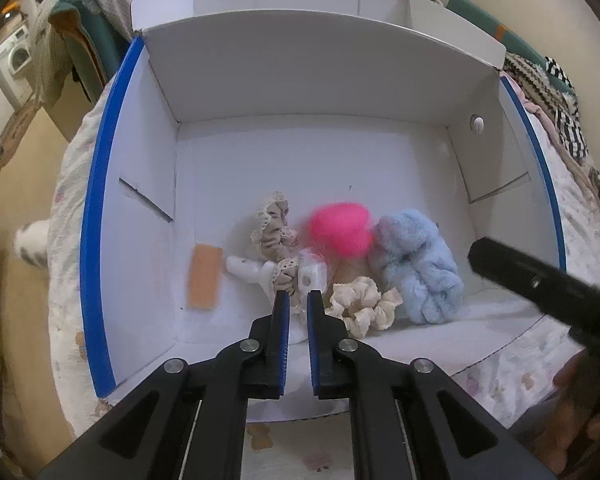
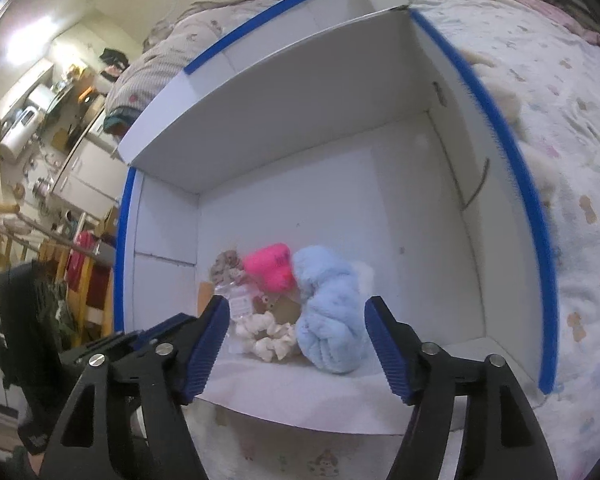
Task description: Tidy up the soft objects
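A white cardboard box (image 1: 300, 152) with blue-taped edges lies open on a bed. Bunched at its near end are a beige lace scrunchie (image 1: 274, 224), a pink fluffy piece (image 1: 340, 232), a light blue fluffy scrunchie (image 1: 416, 264), a cream scrunchie (image 1: 364, 308) and a small white packet (image 1: 312, 276). My left gripper (image 1: 298, 296) hovers over the white packet, its jaws a narrow slit apart with nothing pinched. My right gripper (image 2: 297, 300) is open wide. The blue scrunchie (image 2: 332, 320) and cream scrunchie (image 2: 268, 340) lie just beyond its tips, untouched.
An orange patch (image 1: 204, 280) is stuck to the box floor at the left. The box walls (image 2: 452, 208) stand high on three sides. The right tool's black body (image 1: 540, 280) juts in over the box's right corner. A patterned bedsheet (image 2: 572, 128) surrounds the box.
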A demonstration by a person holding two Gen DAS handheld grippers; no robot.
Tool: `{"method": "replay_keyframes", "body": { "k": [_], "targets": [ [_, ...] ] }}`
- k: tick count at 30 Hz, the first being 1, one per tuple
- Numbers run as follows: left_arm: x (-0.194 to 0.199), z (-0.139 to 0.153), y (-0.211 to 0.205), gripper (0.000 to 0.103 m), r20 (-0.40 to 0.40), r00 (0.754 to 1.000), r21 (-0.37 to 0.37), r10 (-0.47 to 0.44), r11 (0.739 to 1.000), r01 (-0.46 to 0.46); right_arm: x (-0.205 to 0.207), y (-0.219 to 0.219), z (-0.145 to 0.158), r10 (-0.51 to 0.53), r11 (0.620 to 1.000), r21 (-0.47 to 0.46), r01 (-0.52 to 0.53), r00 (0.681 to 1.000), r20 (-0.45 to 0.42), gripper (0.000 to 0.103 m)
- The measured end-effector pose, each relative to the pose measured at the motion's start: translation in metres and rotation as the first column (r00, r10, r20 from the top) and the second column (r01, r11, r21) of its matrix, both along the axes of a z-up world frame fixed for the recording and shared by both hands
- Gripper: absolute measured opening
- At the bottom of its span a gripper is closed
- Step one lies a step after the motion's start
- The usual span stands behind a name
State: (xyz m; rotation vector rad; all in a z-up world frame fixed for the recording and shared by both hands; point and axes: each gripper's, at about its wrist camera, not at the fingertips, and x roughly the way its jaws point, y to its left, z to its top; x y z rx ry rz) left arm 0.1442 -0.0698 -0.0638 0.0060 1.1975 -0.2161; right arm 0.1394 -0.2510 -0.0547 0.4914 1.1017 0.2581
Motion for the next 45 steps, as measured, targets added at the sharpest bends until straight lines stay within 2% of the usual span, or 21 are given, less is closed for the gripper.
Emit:
{"method": "replay_keyframes", "body": {
  "k": [1,3,5,8,11,16,20,28,29,31,32,33,37,41,45],
  "targets": [
    [-0.001,-0.001,-0.002,0.013,0.007,1.0,0.008,-0.003,1.0,0.003,-0.001,-0.001,0.001,-0.007,1.0,0.004,0.007,1.0,0.003,0.08],
    [-0.004,0.0,-0.004,0.025,0.019,1.0,0.025,-0.012,1.0,0.011,-0.002,-0.003,0.002,-0.015,1.0,0.007,0.015,1.0,0.011,0.089],
    [-0.008,0.001,-0.004,0.028,0.031,0.999,0.036,-0.011,0.999,0.01,-0.003,-0.005,0.004,-0.028,1.0,0.004,0.028,0.999,0.02,0.098],
    [-0.015,0.008,-0.001,0.032,0.069,0.998,0.05,-0.008,0.999,0.005,-0.006,-0.006,0.009,-0.037,0.999,-0.006,0.037,0.998,0.041,0.099],
    [-0.021,0.015,0.006,0.042,0.094,0.996,0.047,-0.008,0.999,0.004,-0.008,-0.007,0.009,-0.044,0.999,-0.019,0.045,0.998,0.043,0.1],
    [-0.029,0.029,0.019,0.042,0.119,0.993,0.006,0.011,1.0,-0.011,-0.015,-0.012,0.012,-0.064,0.997,-0.034,0.066,0.997,0.053,0.103],
    [-0.035,0.041,0.028,0.042,0.177,0.983,0.023,0.052,0.998,-0.057,-0.024,-0.017,0.021,-0.08,0.996,-0.039,0.083,0.994,0.081,0.103],
    [-0.06,0.063,0.047,0.044,0.263,0.961,0.001,0.084,0.996,-0.088,-0.051,-0.017,0.033,-0.08,0.993,-0.074,0.089,0.989,0.126,0.103],
    [-0.063,0.065,0.048,0.049,0.27,0.959,0.003,0.083,0.996,-0.087,-0.055,-0.016,0.032,-0.079,0.993,-0.077,0.089,0.989,0.125,0.103],
    [-0.071,0.068,0.049,0.063,0.285,0.955,0.006,0.082,0.996,-0.087,-0.063,-0.011,0.032,-0.069,0.991,-0.101,0.083,0.99,0.126,0.103],
    [-0.074,0.068,0.051,0.074,0.291,0.953,0.006,0.085,0.996,-0.091,-0.067,-0.008,0.033,-0.058,0.989,-0.129,0.075,0.99,0.132,0.103],
    [-0.079,0.069,0.052,0.08,0.295,0.951,0.005,0.091,0.995,-0.097,-0.071,-0.004,0.034,-0.05,0.986,-0.152,0.072,0.989,0.142,0.103],
    [-0.095,0.067,0.059,0.089,0.306,0.945,-0.015,0.116,0.993,-0.117,-0.087,0.004,0.039,-0.034,0.977,-0.199,0.074,0.98,0.195,0.103],
    [-0.108,0.066,0.062,0.096,0.327,0.938,0.006,0.117,0.992,-0.126,-0.099,0.01,0.043,-0.032,0.971,-0.221,0.087,0.971,0.238,0.103],
    [-0.116,0.065,0.057,0.096,0.359,0.925,-0.001,0.127,0.991,-0.136,-0.101,0.019,0.047,-0.013,0.969,-0.234,0.08,0.961,0.275,0.103]
  ]
}}
